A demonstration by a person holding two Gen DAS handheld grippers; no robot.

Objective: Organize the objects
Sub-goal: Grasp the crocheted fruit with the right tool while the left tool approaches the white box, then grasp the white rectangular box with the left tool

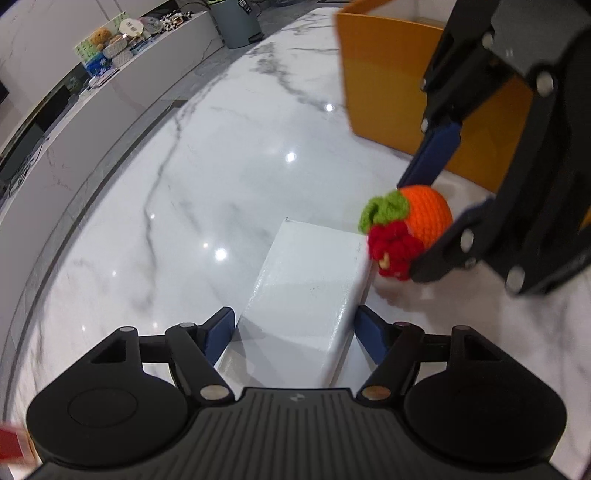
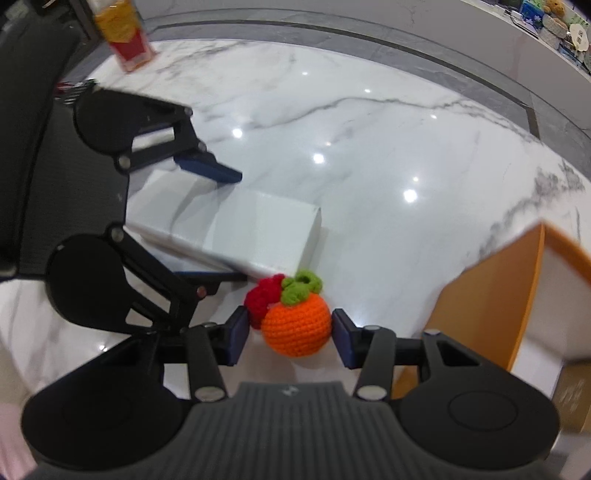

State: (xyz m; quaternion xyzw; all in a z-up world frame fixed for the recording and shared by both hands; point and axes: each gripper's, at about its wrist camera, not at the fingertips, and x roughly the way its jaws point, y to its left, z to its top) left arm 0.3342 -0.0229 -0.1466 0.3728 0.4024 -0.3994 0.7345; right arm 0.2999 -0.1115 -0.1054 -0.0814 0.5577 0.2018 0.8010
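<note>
A white rectangular box lies lengthwise between the blue pads of my left gripper, which press on its two long sides. In the right wrist view the left gripper clamps the same white box. A crochet orange with green leaves and a red knitted piece sits between the pads of my right gripper, shut on it. In the left wrist view the crochet orange hangs just off the box's far right corner, a shadow under it.
An open orange-walled container stands on the marble table behind the right gripper, seen also as the orange container. A red and yellow packet stands at the table's far edge. A grey bin and a cluttered counter lie beyond.
</note>
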